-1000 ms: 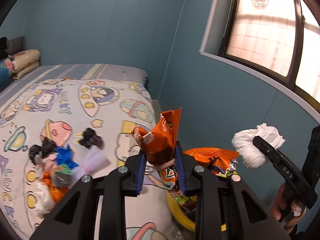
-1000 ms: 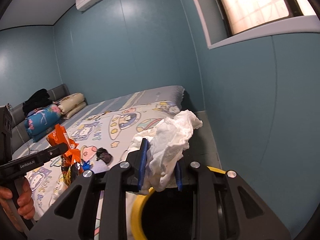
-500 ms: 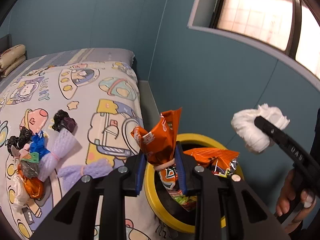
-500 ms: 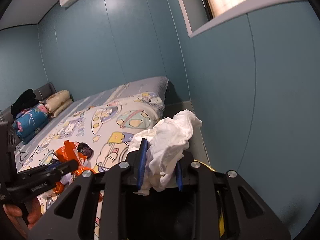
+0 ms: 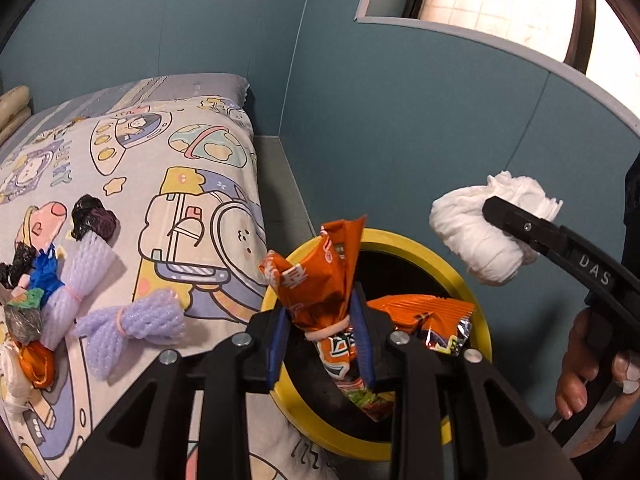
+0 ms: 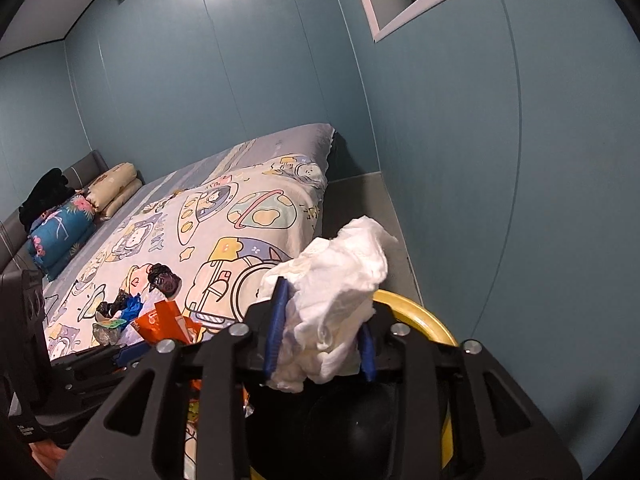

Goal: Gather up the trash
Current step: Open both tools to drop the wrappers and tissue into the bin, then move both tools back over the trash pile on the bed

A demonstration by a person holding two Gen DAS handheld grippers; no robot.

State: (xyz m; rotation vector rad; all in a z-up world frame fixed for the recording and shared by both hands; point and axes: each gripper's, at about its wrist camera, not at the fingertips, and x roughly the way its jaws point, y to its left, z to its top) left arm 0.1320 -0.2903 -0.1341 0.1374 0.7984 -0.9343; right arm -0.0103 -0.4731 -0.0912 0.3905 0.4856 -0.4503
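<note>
My left gripper point(image 5: 321, 334) is shut on a knotted orange snack wrapper point(image 5: 316, 276) and holds it above the near rim of a yellow-rimmed black trash bin point(image 5: 452, 272). Another orange wrapper point(image 5: 424, 314) lies on the bin's opening. My right gripper point(image 6: 320, 336) is shut on a crumpled white tissue point(image 6: 340, 292) over the same bin point(image 6: 420, 316); it also shows in the left wrist view point(image 5: 484, 236), above the bin's right side.
The bed point(image 5: 200, 184) with a cartoon-print sheet lies left of the bin. On it are purple foam nets point(image 5: 132, 320), black, blue and orange scraps point(image 5: 36, 276). Blue walls point(image 5: 400, 140) stand close behind the bin. Pillows point(image 6: 72, 220) lie at the bed's far end.
Both grippers have moved toward the bin and tilted down with their loads. The bin's yellow rim and black inside have come into fuller view. Both grips are unchanged.
</note>
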